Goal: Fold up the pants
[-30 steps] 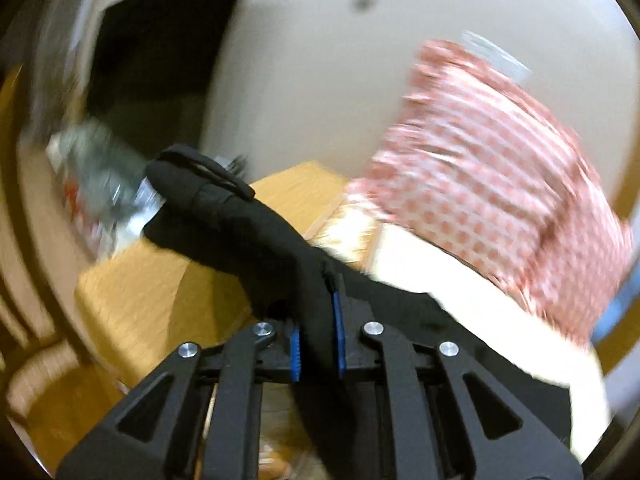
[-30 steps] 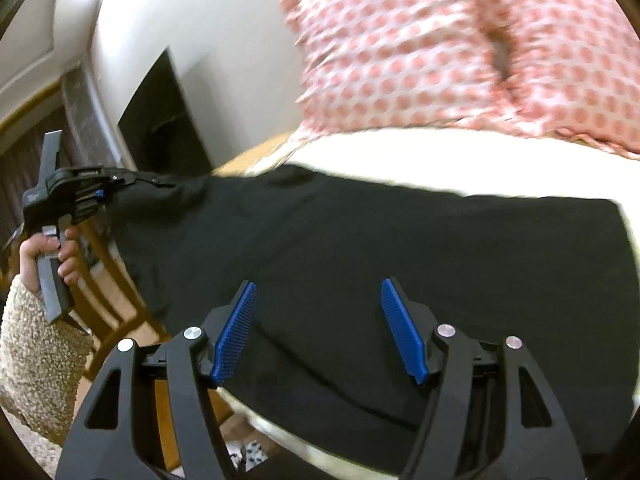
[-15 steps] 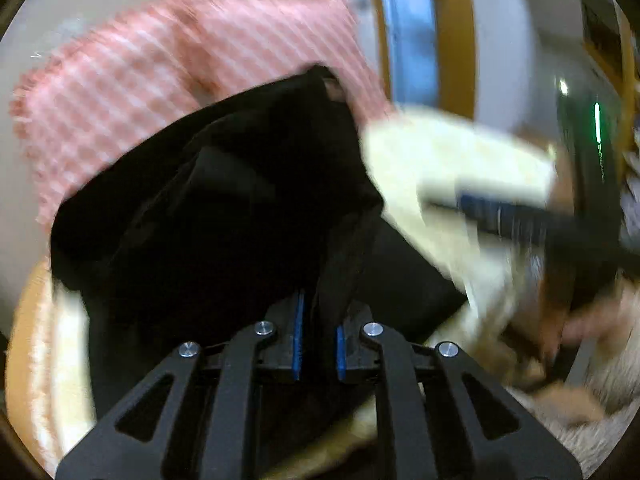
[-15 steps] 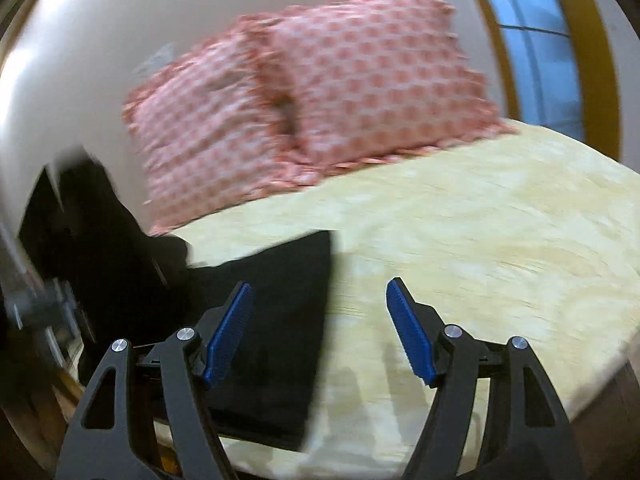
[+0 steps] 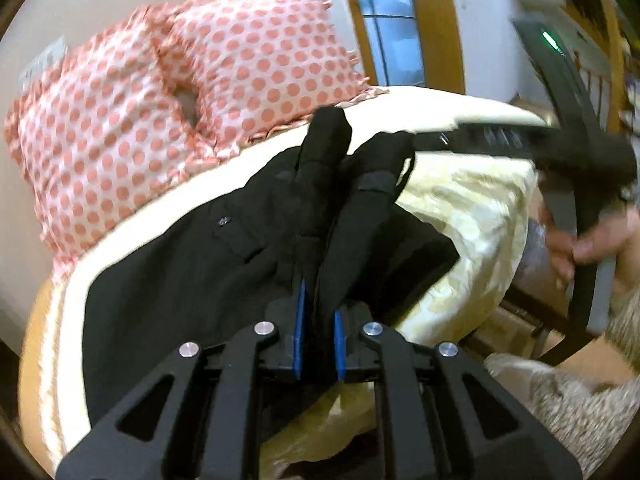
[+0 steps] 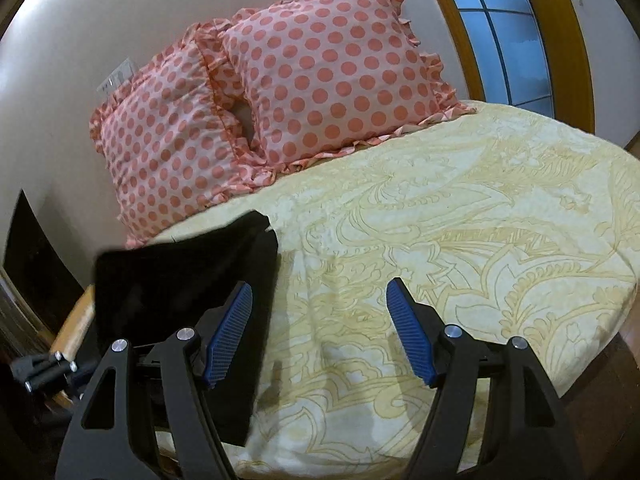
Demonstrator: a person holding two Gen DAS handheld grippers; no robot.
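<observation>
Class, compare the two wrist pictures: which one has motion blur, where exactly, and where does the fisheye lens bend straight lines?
Left wrist view: the right gripper and the hand on it smear with motion, while the left gripper and black pants stay fairly sharp. Right wrist view: crisp throughout, with soft shadows on the bedspread; the window frame bows near the edge.
</observation>
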